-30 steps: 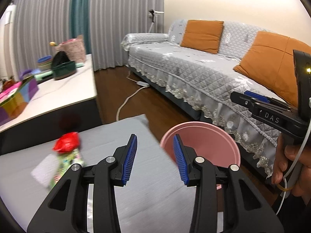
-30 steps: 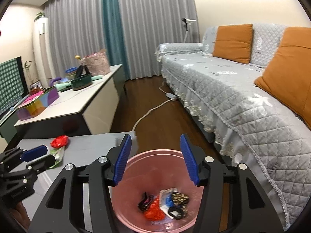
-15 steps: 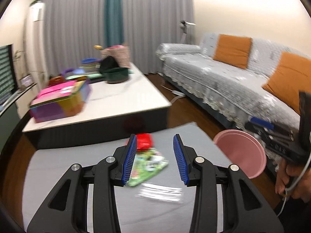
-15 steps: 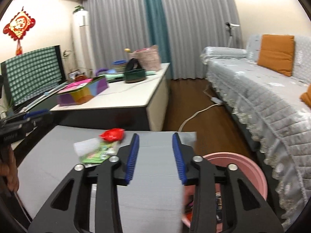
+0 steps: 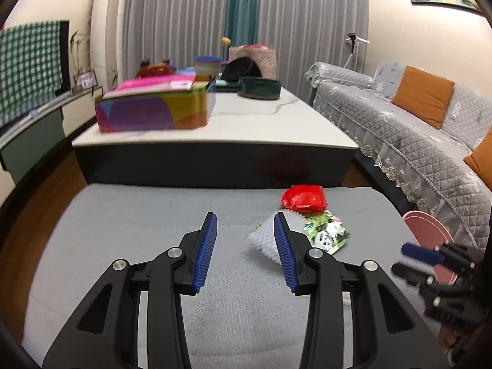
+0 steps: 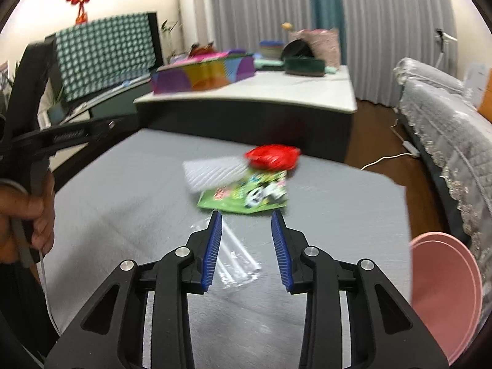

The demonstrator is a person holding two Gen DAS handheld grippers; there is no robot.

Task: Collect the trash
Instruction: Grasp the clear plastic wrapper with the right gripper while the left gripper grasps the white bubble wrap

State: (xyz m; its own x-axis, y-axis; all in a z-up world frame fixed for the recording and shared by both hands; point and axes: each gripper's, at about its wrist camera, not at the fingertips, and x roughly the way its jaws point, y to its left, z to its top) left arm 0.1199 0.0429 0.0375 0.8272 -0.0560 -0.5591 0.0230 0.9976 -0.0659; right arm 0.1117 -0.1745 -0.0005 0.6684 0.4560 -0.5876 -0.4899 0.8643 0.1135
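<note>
Grey woven mat (image 6: 129, 184) carries, left to right, a ribbed white sheet (image 6: 212, 173), glossy green panda packet (image 6: 246, 198), crinkled red wrapper (image 6: 272, 156). Clear, possibly plastic, sleeve (image 6: 236, 261) lies beneath the right gripper (image 6: 246, 250), jaws opening, empty. Left gripper (image 5: 244, 253) spread, empty. Round pink bin (image 6: 442, 292) stands right.

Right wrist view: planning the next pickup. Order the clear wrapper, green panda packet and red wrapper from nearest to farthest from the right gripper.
1. Clear wrapper, between the opening jaws of the right gripper, on the mat.
2. Green panda packet, just ahead.
3. Red wrapper, behind the packet.

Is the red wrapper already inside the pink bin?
No: the red wrapper lies on the grey mat, and the pink bin stands beside it.
</note>
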